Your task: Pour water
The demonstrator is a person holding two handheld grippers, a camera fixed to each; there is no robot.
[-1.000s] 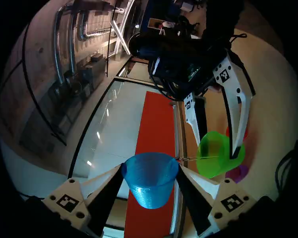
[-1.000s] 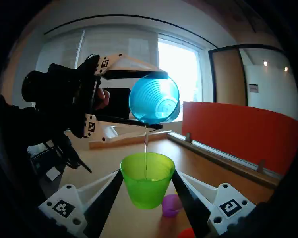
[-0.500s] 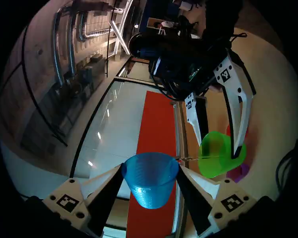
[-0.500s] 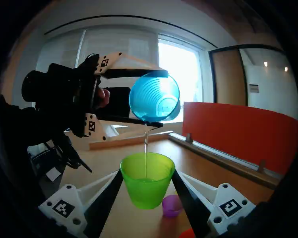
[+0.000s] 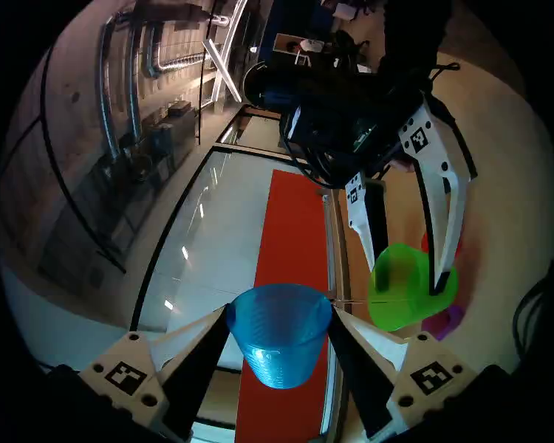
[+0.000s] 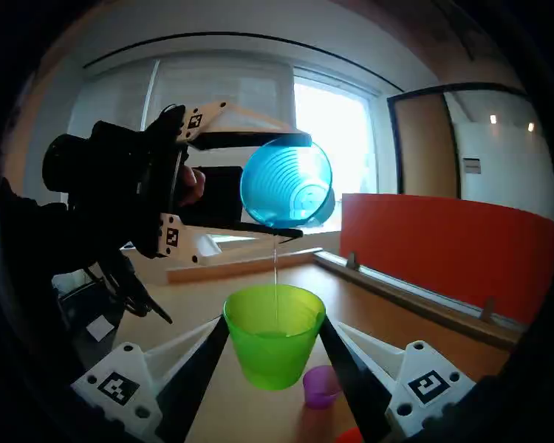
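My left gripper [image 5: 278, 336] is shut on a blue cup [image 5: 278, 334], tipped on its side. In the right gripper view that blue cup [image 6: 286, 184] hangs above, held by the left gripper [image 6: 295, 184], and a thin stream of water [image 6: 275, 284] falls from its rim. My right gripper [image 6: 273, 347] is shut on a green cup [image 6: 273, 345], upright under the stream, with some water in it. In the left gripper view the green cup [image 5: 406, 288] sits between the right gripper's fingers [image 5: 443, 221], to the right of the blue cup.
A wooden table [image 6: 203, 310] lies below, with a small purple cup [image 6: 321, 385] and a red object [image 6: 349, 435] on it near the green cup. A red partition [image 6: 454, 251] runs along the table's right side. A window [image 6: 329, 140] is behind.
Almost nothing has moved; the water keeps running from the blue cup into the green cup, and both cups stay in place.
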